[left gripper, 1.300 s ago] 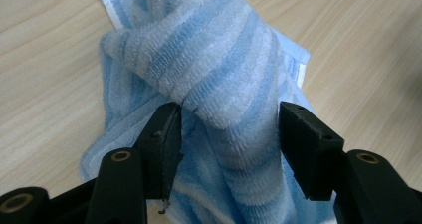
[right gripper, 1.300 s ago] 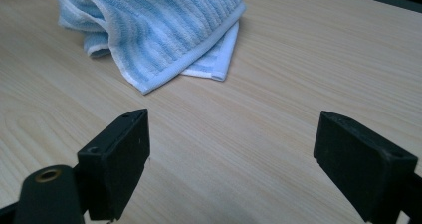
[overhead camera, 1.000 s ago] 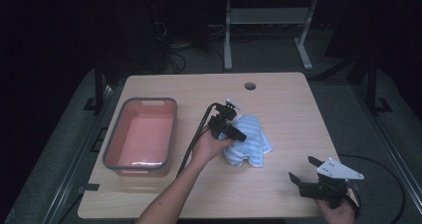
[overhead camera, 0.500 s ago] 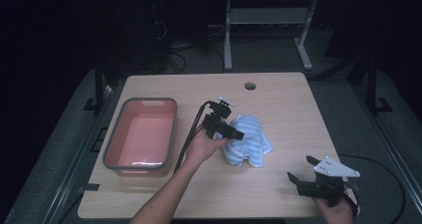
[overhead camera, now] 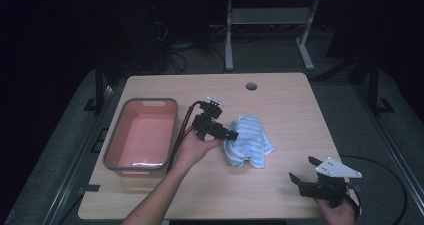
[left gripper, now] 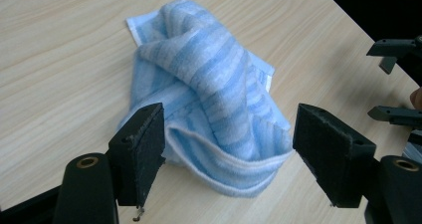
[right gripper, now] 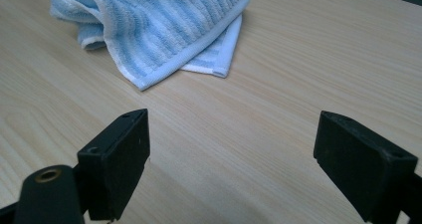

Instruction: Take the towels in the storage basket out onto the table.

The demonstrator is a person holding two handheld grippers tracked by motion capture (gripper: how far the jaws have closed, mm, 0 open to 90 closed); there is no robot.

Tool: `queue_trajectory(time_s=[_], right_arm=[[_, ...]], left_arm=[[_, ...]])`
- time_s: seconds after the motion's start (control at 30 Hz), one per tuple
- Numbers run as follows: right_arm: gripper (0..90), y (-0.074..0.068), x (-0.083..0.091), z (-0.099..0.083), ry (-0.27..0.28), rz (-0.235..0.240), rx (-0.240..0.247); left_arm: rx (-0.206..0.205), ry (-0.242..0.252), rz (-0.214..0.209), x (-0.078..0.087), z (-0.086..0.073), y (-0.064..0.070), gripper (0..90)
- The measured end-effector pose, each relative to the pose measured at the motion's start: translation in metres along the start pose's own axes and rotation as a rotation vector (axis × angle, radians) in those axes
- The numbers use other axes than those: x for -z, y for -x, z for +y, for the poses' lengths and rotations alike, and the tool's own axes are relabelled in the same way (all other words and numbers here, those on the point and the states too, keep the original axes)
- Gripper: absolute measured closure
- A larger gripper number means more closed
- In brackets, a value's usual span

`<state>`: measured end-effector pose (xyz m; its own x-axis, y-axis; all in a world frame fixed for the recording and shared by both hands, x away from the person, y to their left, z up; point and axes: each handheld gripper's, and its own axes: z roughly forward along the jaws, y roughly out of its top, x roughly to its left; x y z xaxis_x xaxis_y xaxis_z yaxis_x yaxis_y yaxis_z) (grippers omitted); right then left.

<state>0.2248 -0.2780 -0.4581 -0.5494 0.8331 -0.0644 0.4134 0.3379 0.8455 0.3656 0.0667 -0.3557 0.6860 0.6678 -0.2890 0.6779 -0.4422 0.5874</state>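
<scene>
Tabletop (overhead camera: pixel 280 105): empty pink bin (overhead camera: pixel 142 137), towel (overhead camera: pixel 248 141) outside.

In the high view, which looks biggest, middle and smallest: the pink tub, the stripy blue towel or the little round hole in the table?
1. Pink tub, clearly the largest.
2. Stripy blue towel, crumpled, covering much less table than the tub.
3. Round hole in the table, by far the smallest.

No text, label, brand, number or sign can be read on anything before me (not on my towel (left gripper: pixel 214 109), the tub (overhead camera: pixel 142 135), the table (overhead camera: pixel 295 110), or my own jaw pads).
</scene>
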Motion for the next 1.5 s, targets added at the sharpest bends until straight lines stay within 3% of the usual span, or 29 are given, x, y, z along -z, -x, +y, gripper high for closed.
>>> queue_trajectory(time_s=[0.4, 0.87, 1.5], right_arm=[[14.1, -0.002, -0.001, 0.000, -0.005, 0.002, 0.003], [14.1, -0.002, -0.002, -0.001, -0.013, -0.001, 0.010], [14.1, -0.003, -0.002, -0.001, -0.018, -0.002, 0.013]], left_arm=[[-0.039, -0.009, 0.044, 0.011, -0.017, 0.001, 28.3], [-0.053, -0.012, 0.042, 0.008, -0.046, 0.003, 27.9], [-0.100, -0.017, 0.047, 0.009, -0.074, 0.012, 27.3]])
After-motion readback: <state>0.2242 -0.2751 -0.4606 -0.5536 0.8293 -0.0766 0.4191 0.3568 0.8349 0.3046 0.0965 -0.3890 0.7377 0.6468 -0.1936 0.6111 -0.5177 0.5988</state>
